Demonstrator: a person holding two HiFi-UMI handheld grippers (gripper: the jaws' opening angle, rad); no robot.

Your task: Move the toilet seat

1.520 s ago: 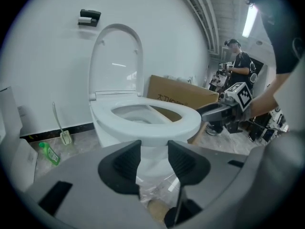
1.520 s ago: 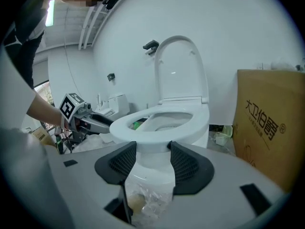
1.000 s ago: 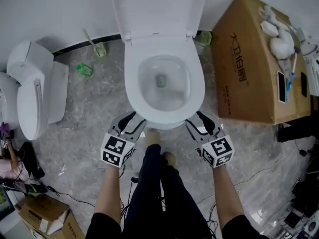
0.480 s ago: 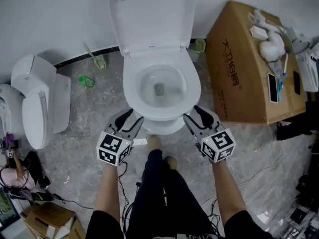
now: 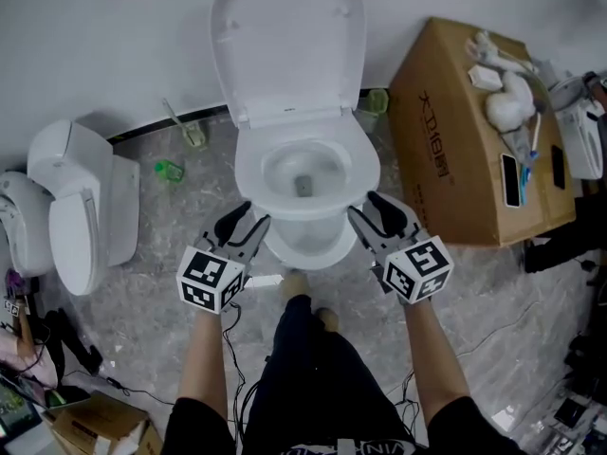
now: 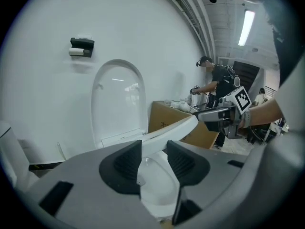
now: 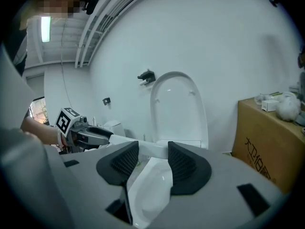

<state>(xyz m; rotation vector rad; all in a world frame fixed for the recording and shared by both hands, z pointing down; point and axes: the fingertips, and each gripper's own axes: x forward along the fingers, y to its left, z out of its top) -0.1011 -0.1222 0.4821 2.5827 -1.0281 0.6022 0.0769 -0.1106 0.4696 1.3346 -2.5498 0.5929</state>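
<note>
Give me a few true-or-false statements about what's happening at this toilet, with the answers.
1. The toilet lid stands raised against the wall. True.
2. Only the left gripper holds the toilet seat. False: the right gripper grips it too, at the other side of the front. Its jaws have just been closing further, with the seat's rim between them.
3. A cardboard box stands to the right of the toilet in the head view. True.
4. This is the only toilet in sight. False: a second white toilet stands on the floor at the left.
</note>
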